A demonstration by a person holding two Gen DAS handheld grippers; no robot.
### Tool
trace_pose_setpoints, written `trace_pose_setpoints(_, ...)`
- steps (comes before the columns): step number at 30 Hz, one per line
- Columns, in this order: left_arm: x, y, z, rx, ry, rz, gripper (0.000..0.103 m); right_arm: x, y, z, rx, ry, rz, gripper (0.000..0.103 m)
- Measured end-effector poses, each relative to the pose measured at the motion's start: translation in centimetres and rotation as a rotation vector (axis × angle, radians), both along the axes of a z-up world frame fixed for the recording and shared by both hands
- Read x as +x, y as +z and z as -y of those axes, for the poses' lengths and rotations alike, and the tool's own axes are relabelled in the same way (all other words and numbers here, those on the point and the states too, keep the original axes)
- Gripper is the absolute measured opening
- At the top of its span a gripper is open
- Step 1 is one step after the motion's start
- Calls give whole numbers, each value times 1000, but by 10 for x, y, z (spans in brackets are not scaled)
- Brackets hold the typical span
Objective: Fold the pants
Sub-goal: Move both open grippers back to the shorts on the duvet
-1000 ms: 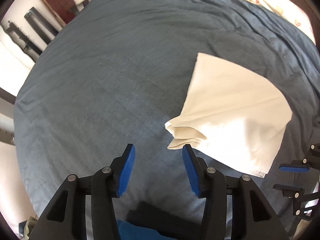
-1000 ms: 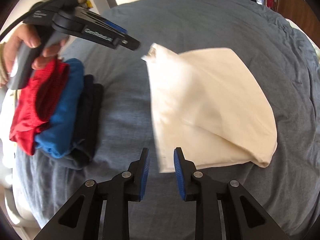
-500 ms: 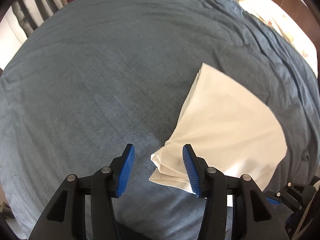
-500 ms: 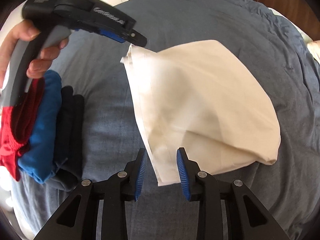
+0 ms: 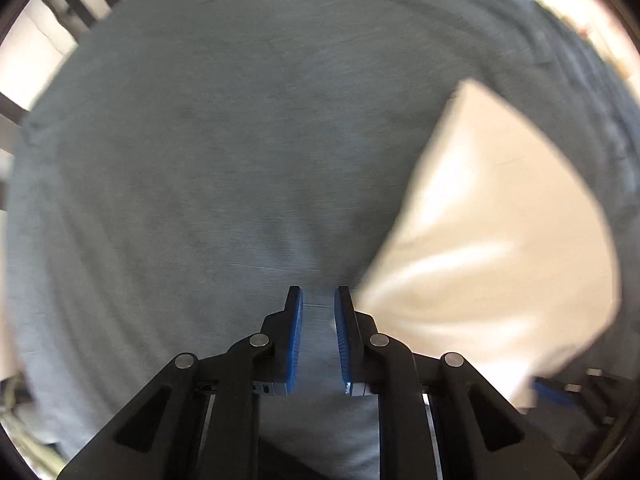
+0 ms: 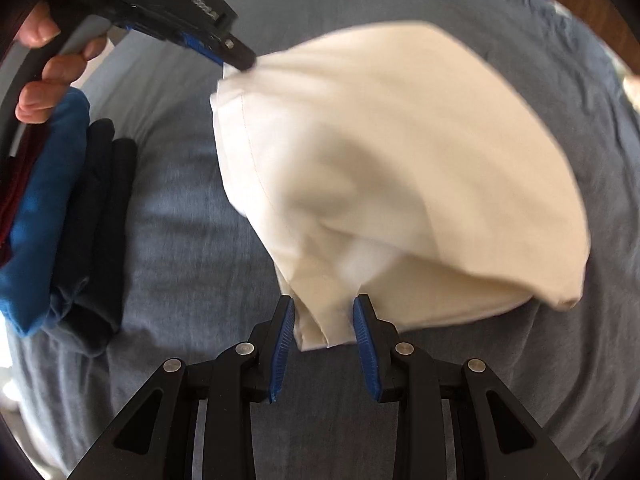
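The cream pants [image 6: 384,168], folded into a broad, rounded wedge, lie on the grey-blue bed [image 6: 192,240], with their long axis running diagonally in the right wrist view — from the narrow near corner between the right gripper's blue pads up and away toward the wide far edge. The right gripper [image 6: 324,320] stands part open around that near corner; its pads flank the cloth without pressing it. The left gripper [image 5: 318,312] is closing, and in its own blurred view only the bed cover shows between its pads, the pants' edge lying just beside the right-hand pad; in the right wrist view its tip meets the far left corner of the pants — whether it has caught cloth I cannot tell. A hand [image 6: 44,76] holds that gripper's handle above a stack of folded clothes [image 6: 68,220] in red, blue and black, left of the pants.
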State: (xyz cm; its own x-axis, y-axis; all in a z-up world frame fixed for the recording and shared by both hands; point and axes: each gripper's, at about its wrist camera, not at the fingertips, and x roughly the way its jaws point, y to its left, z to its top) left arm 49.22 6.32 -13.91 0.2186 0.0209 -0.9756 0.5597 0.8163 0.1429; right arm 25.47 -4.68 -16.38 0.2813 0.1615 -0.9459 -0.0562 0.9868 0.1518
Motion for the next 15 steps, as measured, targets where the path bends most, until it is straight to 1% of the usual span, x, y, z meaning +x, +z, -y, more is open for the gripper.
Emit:
trace_pose_setpoints(2,-1,-2,0,25,8,-5,18,0,-2,6,32,-19,-33,32)
trace_pose_setpoints(3,-2,1,0,13,8,-10,18,1,-1,9,46,-23,-45,32)
trace_pose_setpoints(4,-5,7,1,14,6,4,20,2,0,11,58,-17,-54,32)
trace_pose_setpoints(5,-8,15,4,31,0,37,27,2,2,13,70,-10,-63,32)
trace_pose_setpoints(6,-13,26,8,54,-11,88,33,1,4,17,87,-8,-80,32)
trace_pose_setpoints(7,-20,40,13,82,-21,151,47,-2,8,21,113,-9,-93,32)
trace_pose_setpoints(8,-27,50,16,95,-26,199,54,-4,14,25,139,-13,-95,32)
trace_pose_setpoints(9,-37,66,20,95,-32,254,54,-8,23,30,160,-16,-78,32)
trace_pose_setpoints(10,-47,78,23,85,-36,284,55,-11,34,34,169,-8,-48,32)
trace_pose_setpoints(11,-57,89,25,69,-31,304,55,-14,48,39,170,12,2,32)
trace_pose_setpoints(12,-68,100,26,39,-8,317,55,-17,58,42,165,30,42,32)
trace_pose_setpoints(13,-77,107,25,1,18,310,57,-19,69,48,154,54,86,33)
trace_pose_setpoints(14,-86,112,26,-55,55,285,57,-20,81,56,146,82,131,36)
trace_pose_setpoints(15,-94,115,31,-107,98,253,57,-20,88,62,143,95,157,44)
